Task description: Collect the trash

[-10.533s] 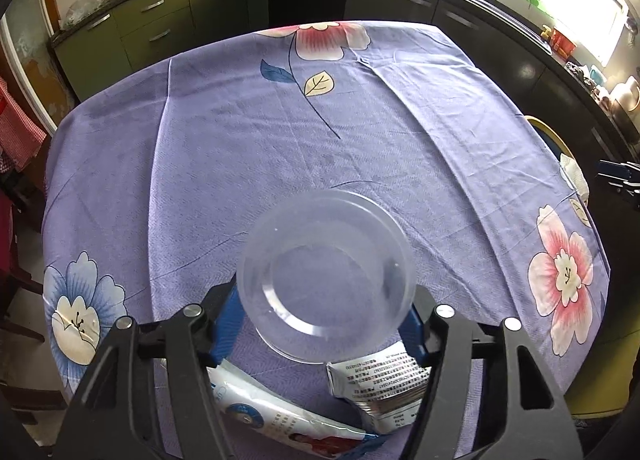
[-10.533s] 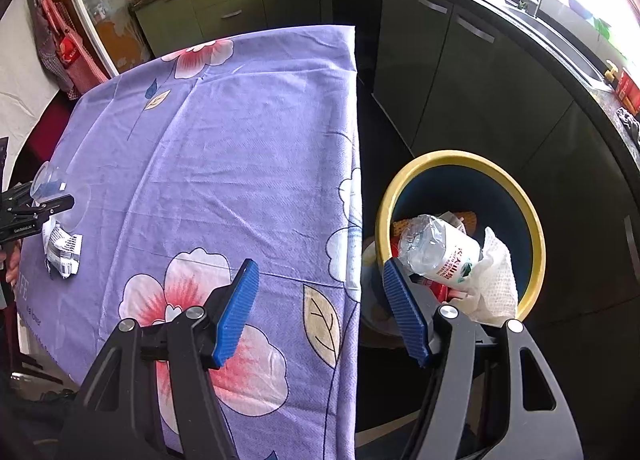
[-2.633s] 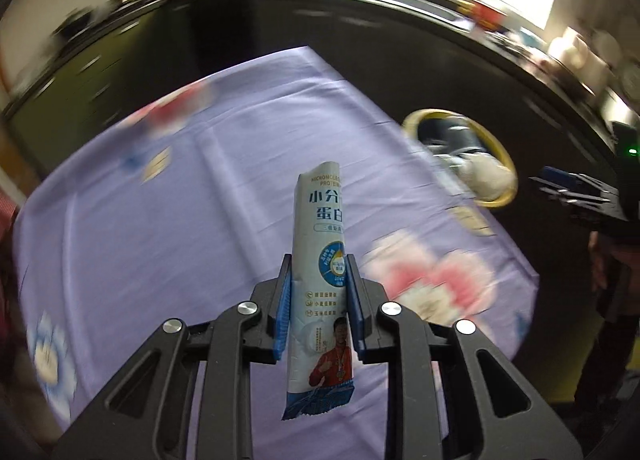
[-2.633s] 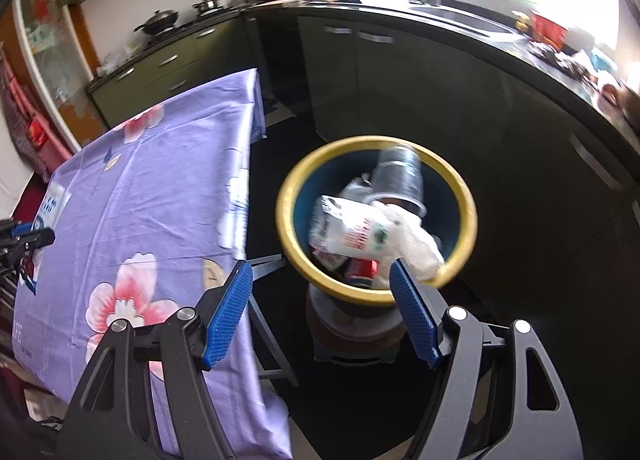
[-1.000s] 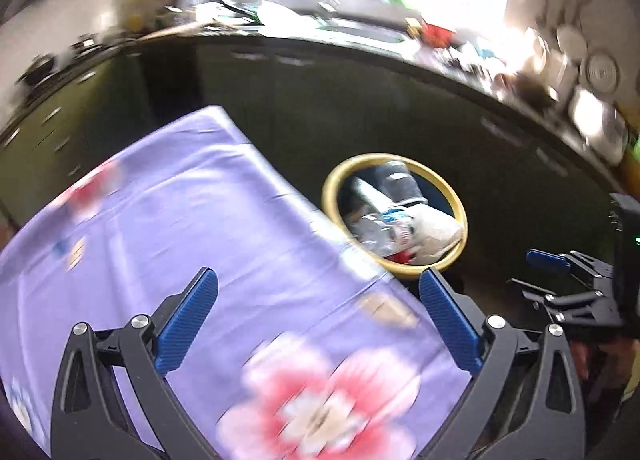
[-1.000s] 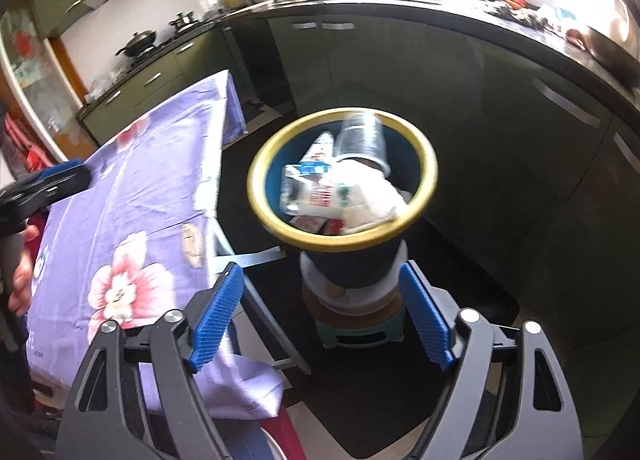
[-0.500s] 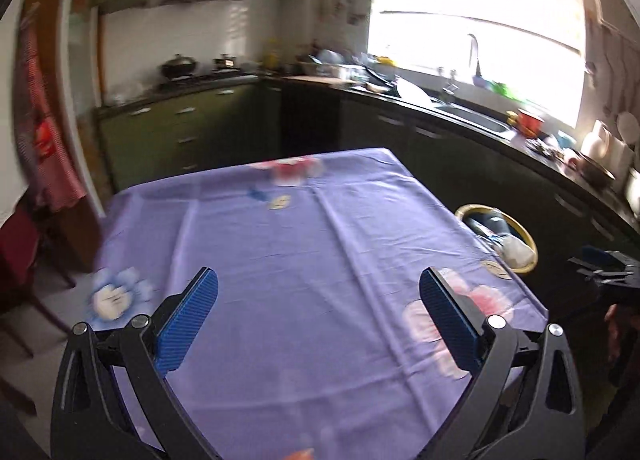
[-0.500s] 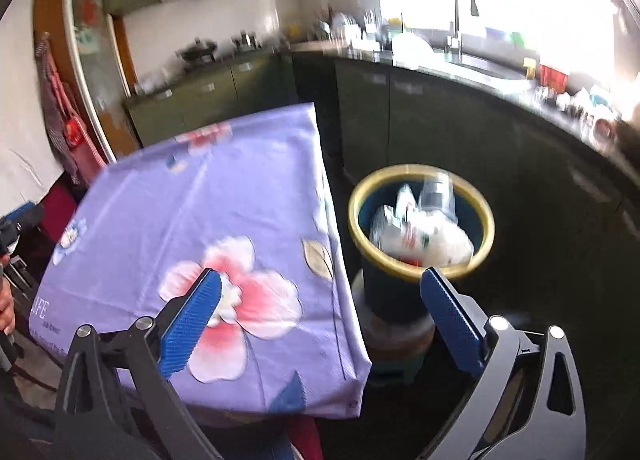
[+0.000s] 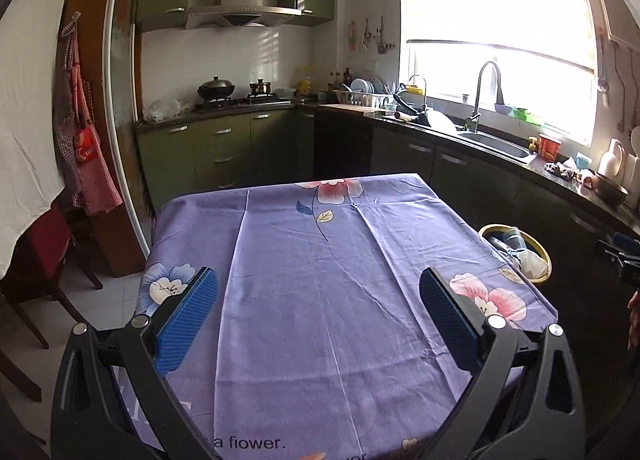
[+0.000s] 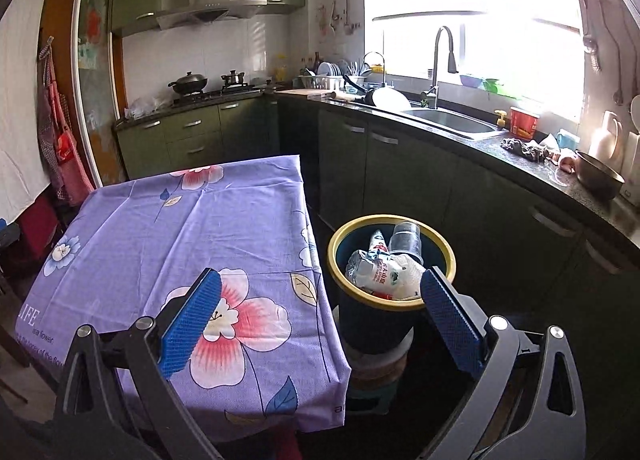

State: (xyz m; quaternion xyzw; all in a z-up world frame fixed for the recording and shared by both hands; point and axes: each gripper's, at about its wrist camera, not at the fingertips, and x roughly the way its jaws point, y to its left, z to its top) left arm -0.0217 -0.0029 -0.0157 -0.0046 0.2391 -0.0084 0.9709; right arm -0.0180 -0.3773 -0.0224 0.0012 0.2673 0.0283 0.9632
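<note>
Trash (image 9: pixel 520 254) sits in the yellow-rimmed bin (image 9: pixel 546 260), right of centre in the left wrist view, just past the right edge of the tabletop (image 9: pixel 320 280). Left gripper (image 9: pixel 318 314) at lower centre, its blue-padded fingers (image 9: pixel 186 318) spread wide with nothing between them. Purple flowered cloth covers the tabletop. Sink (image 9: pixel 496 144) and window at upper right.

Right wrist view: bin (image 10: pixel 340 264) right of centre, beside the tabletop (image 10: pixel 192 228), standing on a stool (image 10: pixel 376 384). Inside: a crumpled white bag (image 10: pixel 380 270), a clear cup (image 10: pixel 404 240), a white tube (image 10: pixel 377 241). Right gripper (image 10: pixel 318 314) at lower centre, fingers (image 10: pixel 190 322) just been opening, now spread wide, nothing between them.
</note>
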